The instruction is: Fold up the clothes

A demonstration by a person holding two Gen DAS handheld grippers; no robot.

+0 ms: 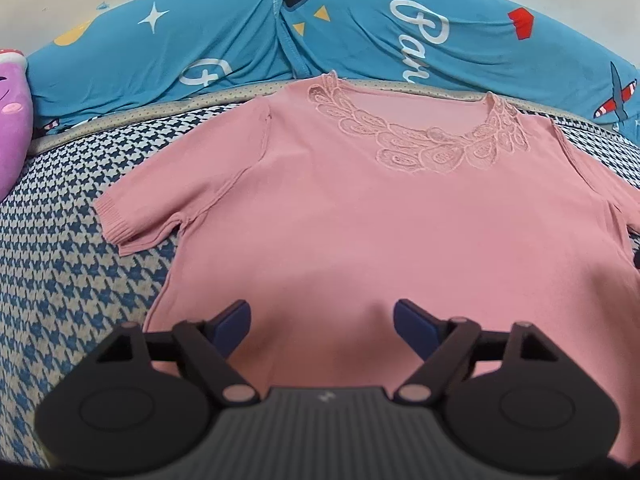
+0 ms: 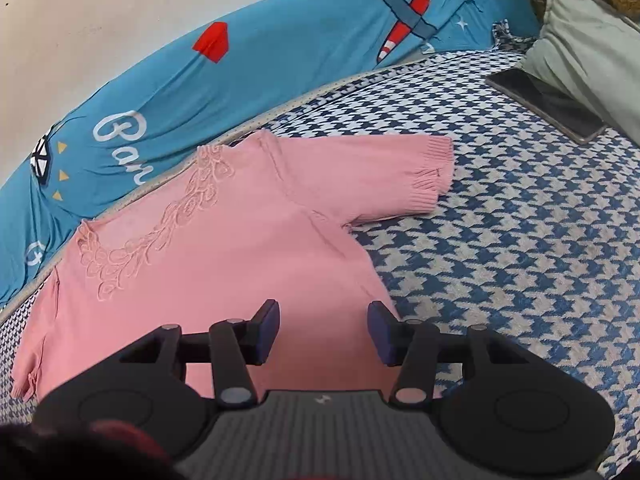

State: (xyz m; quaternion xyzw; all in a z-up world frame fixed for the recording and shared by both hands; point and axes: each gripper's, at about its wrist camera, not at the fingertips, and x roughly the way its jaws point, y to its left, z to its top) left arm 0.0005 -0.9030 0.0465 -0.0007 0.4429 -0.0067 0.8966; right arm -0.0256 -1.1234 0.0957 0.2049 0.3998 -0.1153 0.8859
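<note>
Left wrist view: the pink top [image 1: 360, 208] lies spread flat, front up, on a bed [image 1: 72, 264] covered in blue-and-white houndstooth cloth.
Pink top, place: its lace neckline [image 1: 416, 136] lies at the far edge of the bed, just short of the blue printed cushion [image 1: 180, 48] that runs along that edge; its hem lies towards the near edge, under the camera.
Sleeves: both short sleeves are laid out sideways; the one towards the left edge of the bed [image 1: 136, 216] lies flat on the houndstooth cloth.
Left gripper [image 1: 322, 322]: it hangs over the lower part of the pink top, near the garment's left side edge. Its blue fingers [image 1: 234, 320] stand wide apart with only flat cloth between them; nothing is pinched.
Right gripper [image 2: 323, 330]: in the right wrist view it hangs over the top's right side edge, where pink cloth meets houndstooth. Its fingers [image 2: 268, 328] stand apart, narrower than the left pair, and grip nothing.
Right sleeve [image 2: 400, 176]: it reaches out towards the right side of the bed, with its ribbed cuff slightly rumpled.
Other things: a dark phone [image 2: 548, 104] lies near the bed's far right corner, against a pale green pillow [image 2: 588, 40]. A purple plush toy [image 1: 12, 120] sits at the far left edge.
</note>
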